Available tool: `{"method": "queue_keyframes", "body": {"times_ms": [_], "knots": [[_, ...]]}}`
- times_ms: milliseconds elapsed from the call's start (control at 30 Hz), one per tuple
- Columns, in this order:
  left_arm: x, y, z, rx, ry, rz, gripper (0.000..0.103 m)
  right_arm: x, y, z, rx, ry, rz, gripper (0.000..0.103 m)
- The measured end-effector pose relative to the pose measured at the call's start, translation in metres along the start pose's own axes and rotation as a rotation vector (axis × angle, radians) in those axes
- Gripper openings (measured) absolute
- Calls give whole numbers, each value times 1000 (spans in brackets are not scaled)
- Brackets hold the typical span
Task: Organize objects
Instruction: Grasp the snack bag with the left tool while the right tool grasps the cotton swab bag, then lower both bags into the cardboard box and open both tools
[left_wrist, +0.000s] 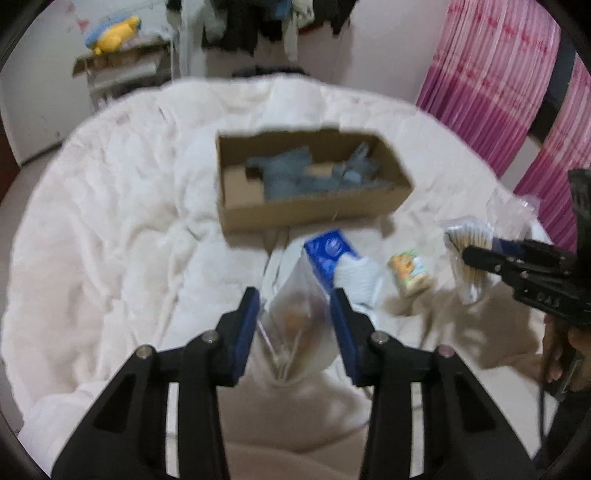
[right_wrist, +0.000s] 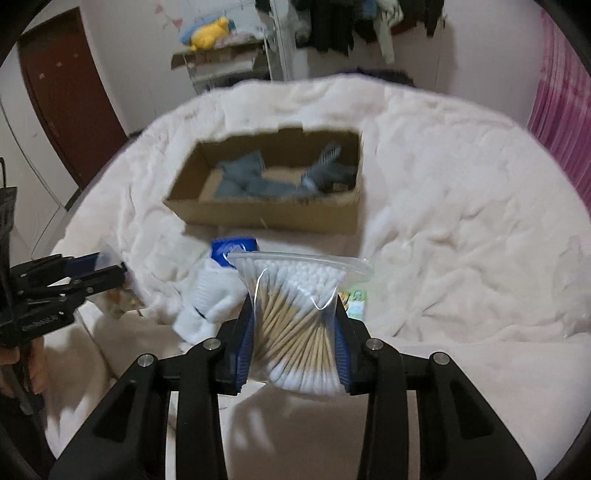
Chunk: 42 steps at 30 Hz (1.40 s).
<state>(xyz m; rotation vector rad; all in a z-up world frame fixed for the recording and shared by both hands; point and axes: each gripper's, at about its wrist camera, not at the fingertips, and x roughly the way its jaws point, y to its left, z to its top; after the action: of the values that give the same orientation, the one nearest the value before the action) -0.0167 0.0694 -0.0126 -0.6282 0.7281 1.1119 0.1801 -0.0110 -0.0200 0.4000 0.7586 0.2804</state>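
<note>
Cotton-swab bag (right_wrist: 295, 317) is clamped between the right gripper (right_wrist: 293, 347) fingers, held above the bed (right_wrist: 461, 229). Left gripper (left_wrist: 293, 332) fingers are closed on a clear bag (left_wrist: 291, 332) (contents blurred). Cardboard box (left_wrist: 310, 214) beyond them holds grey cloth (left_wrist: 291, 173); blue packet (left_wrist: 328, 254) lies near.

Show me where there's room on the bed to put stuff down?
Free: white blanket right of the cardboard box, and left of it. Crowded: in front of the box, with the blue packet, white sock and small carton.
</note>
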Motion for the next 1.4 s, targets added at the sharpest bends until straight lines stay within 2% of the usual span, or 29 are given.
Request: {"method": "queue_keyframes", "body": {"times_ms": [233,433,567,733,1067,1233,1400], "knots": [[-72,-23,15,47,-154,30,41,-31,5,10,-9,-65,13,39],[-106,-36,28,64,-210,10,41,-72,24,18,-67,-137,19,39],[-110,-31,33,49,-218,1,41,-88,27,25,-75,-176,36,39],[-91,-21,46,33,-233,10,41,-66,24,44,-84,-178,46,39],[-33,-6,100,41,-278,-5,42,24,13,101,-89,-128,52,39],[26,15,125,-10,-232,-19,42,66,6,124,-68,-94,59,39],[85,39,131,-80,-169,-7,42,108,6,135,-83,-44,65,39]]}}
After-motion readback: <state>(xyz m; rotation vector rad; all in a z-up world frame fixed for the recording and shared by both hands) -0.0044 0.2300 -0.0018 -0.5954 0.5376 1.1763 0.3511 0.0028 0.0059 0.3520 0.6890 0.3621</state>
